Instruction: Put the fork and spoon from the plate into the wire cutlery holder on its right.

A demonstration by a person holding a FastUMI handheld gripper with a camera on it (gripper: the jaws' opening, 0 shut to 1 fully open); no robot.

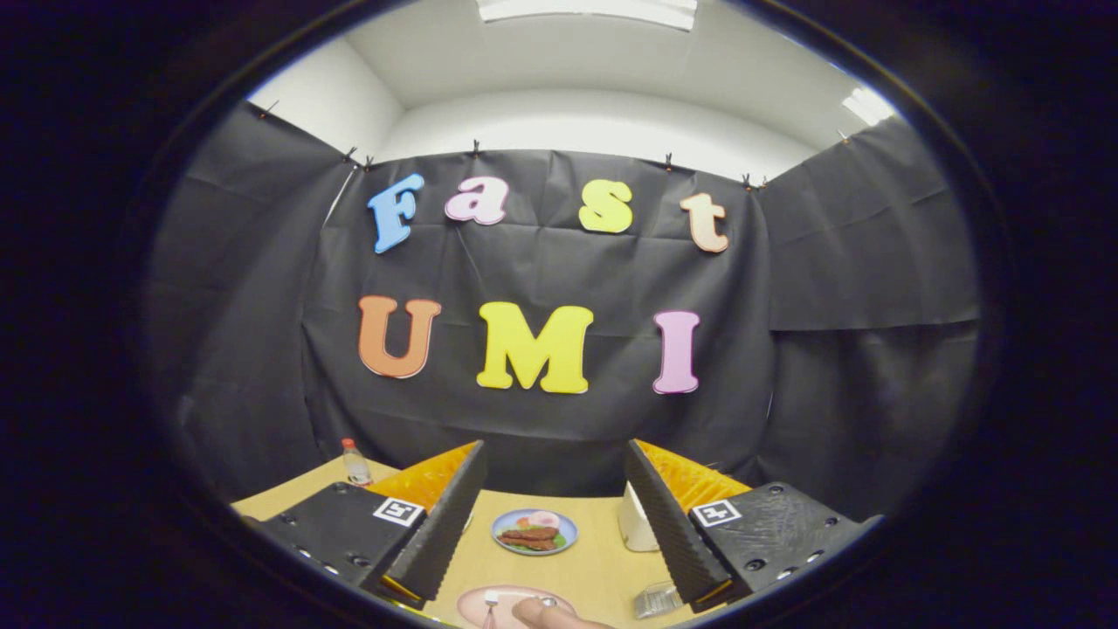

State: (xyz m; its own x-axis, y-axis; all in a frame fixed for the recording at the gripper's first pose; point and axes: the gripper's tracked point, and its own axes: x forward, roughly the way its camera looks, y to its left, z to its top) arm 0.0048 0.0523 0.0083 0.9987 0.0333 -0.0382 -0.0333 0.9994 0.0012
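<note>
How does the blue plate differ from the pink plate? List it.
The blue plate lies beyond the open gripper fingers and carries food; the pink plate lies nearer, holding cutlery, with a hand on it. Both are round and rest on the wooden table.

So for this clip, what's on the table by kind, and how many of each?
Plates: 2, blue plate beyond the open gripper, pink plate nearer
Bottle: 1
White container: 1
Wire cutlery holder: 1
Total: 5

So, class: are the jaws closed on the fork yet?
No: the gripper stands wide open above the table, and the fork lies on the pink plate below it.
</note>
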